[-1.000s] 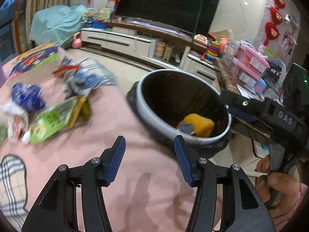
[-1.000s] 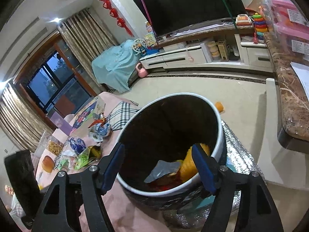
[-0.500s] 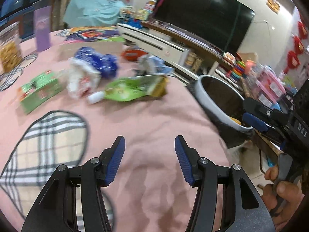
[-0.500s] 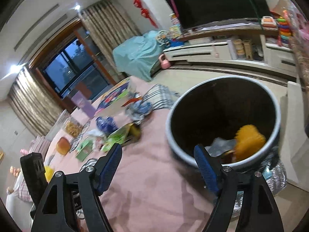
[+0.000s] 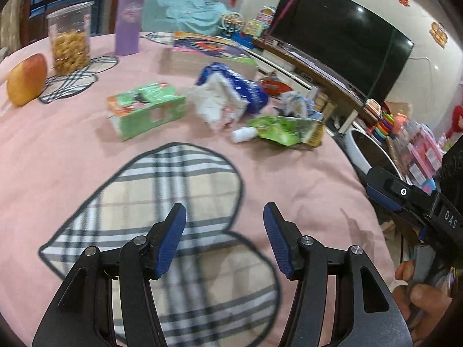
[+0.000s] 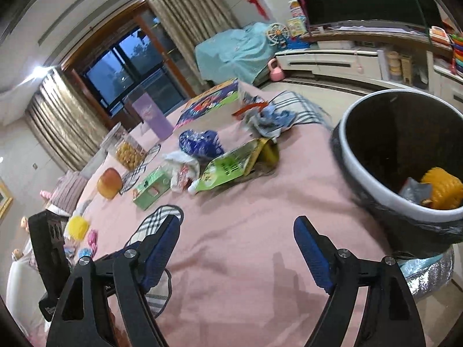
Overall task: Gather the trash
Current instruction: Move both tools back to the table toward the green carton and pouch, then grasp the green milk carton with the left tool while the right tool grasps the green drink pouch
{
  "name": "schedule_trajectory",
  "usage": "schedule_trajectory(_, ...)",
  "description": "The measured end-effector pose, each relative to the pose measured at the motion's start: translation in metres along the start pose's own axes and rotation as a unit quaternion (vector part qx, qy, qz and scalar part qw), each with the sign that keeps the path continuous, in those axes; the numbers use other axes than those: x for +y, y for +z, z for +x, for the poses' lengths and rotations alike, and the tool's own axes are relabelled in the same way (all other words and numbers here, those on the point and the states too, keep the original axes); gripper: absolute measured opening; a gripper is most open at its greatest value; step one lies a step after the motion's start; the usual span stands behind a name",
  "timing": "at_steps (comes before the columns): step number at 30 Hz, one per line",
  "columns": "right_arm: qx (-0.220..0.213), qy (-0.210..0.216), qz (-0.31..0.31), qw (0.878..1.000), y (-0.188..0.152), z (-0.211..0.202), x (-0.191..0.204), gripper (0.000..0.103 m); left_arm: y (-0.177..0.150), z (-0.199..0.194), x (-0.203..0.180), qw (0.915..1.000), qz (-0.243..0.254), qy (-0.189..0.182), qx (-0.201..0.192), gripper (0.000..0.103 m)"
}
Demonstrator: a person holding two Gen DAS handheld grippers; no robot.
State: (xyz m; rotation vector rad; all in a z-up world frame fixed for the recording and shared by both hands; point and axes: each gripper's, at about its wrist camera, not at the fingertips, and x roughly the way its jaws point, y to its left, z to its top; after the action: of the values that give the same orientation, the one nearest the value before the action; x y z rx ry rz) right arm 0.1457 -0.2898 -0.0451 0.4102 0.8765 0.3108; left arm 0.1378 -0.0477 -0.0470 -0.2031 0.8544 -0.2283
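Trash lies on the pink tablecloth (image 5: 289,179): a green carton (image 5: 144,110), a white wrapper (image 5: 220,104), a blue bag (image 5: 240,86), a green pouch (image 5: 286,130) and a crumpled pale wrapper (image 5: 298,105). The same pile shows in the right wrist view, with the pouch (image 6: 231,167) nearest. A grey-rimmed bin (image 6: 405,156) stands at the table's right edge with a yellow piece (image 6: 442,188) inside. My left gripper (image 5: 224,231) is open and empty above a plaid mat (image 5: 162,190). My right gripper (image 6: 237,245) is open and empty over the cloth, left of the bin.
At the far left of the table stand a jar of snacks (image 5: 69,40), a purple bottle (image 5: 128,20) and an apple (image 5: 26,79). A colourful flat box (image 5: 208,46) lies behind the trash. A TV (image 5: 341,34) and toy shelves are beyond the table.
Both grippers have swung left, away from the bin toward the trash pile on the table. The bin has moved to the right edge of both views. Both stay open and empty.
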Motion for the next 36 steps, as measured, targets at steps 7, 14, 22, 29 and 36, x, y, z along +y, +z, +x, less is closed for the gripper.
schedule_trajectory(7,0.008,-0.003,-0.023,1.000,0.004,0.017,0.010,0.083,0.005,-0.001,0.028,0.9997,-0.021,0.015,-0.002,0.060)
schedule_trajectory(14,0.019,-0.012,-0.026,0.999,0.011,0.034,0.006,0.084,0.015,0.005,0.046,0.9991,-0.028,0.031,0.000,0.067)
schedule_trajectory(22,0.023,-0.014,-0.025,0.999,0.026,0.050,-0.001,0.085,0.042,0.021,0.063,0.9987,-0.024,0.045,0.003,0.073)
schedule_trajectory(29,0.026,-0.013,-0.025,0.999,0.045,0.067,-0.005,0.085,0.076,0.032,0.079,0.9981,-0.004,0.060,-0.012,0.079)
schedule_trajectory(36,0.038,-0.008,-0.018,0.999,0.061,0.089,-0.011,0.085,0.091,0.053,0.088,0.9988,0.022,0.044,0.002,0.082)
